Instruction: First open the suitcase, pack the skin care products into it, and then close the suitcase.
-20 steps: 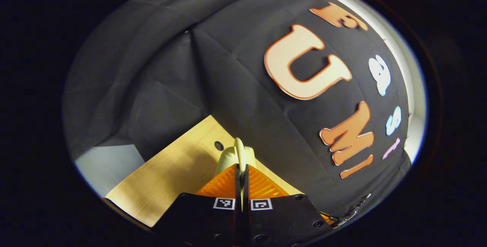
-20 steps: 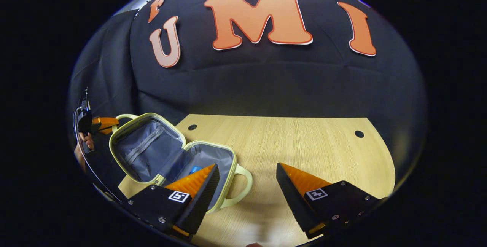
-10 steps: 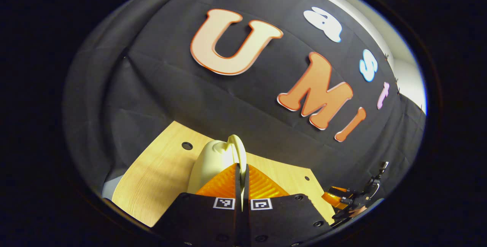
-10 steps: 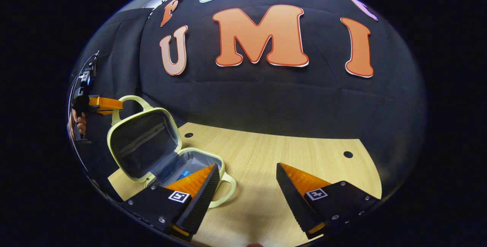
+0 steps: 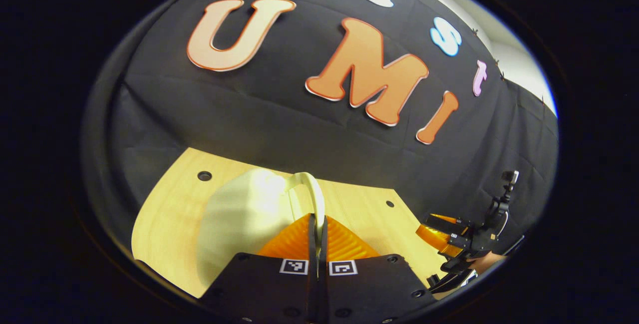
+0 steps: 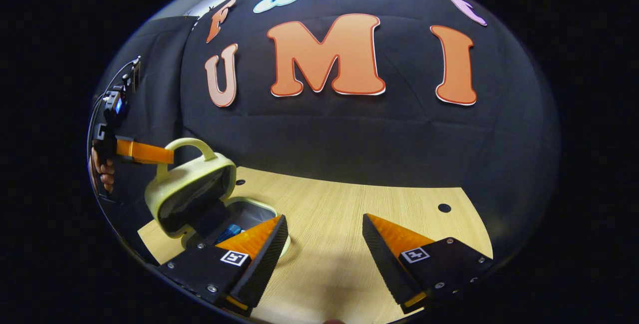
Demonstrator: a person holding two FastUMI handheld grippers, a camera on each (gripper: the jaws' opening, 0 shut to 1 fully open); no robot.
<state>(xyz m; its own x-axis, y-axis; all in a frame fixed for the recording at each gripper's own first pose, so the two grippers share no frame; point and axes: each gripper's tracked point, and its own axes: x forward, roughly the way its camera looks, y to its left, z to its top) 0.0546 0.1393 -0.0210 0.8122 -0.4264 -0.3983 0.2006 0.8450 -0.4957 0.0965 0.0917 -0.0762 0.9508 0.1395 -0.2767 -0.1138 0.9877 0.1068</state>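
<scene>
Nearly done, I'd say: suitcase (image 6: pixel 192 189) is open but its lid is tipped well over toward the base, and a blue skin care item (image 6: pixel 229 232) lies inside. Left to do: bring lid down fully and shut it; can't tell if a zip is needed. My left tool (image 5: pixel 317 221) is pinched tight on the lid handle (image 5: pixel 312 195), a thin pale-yellow loop. My right tool (image 6: pixel 324 229) hangs wide, holding nothing, over the surface (image 6: pixel 349 214) just right of the case. Case sits at the surface's near-left corner. Shell is smooth, rounded, cream-yellow w/ grey fabric lining; tool pads are ribbed orange; surface is pale wood grain w/ small round holes.
</scene>
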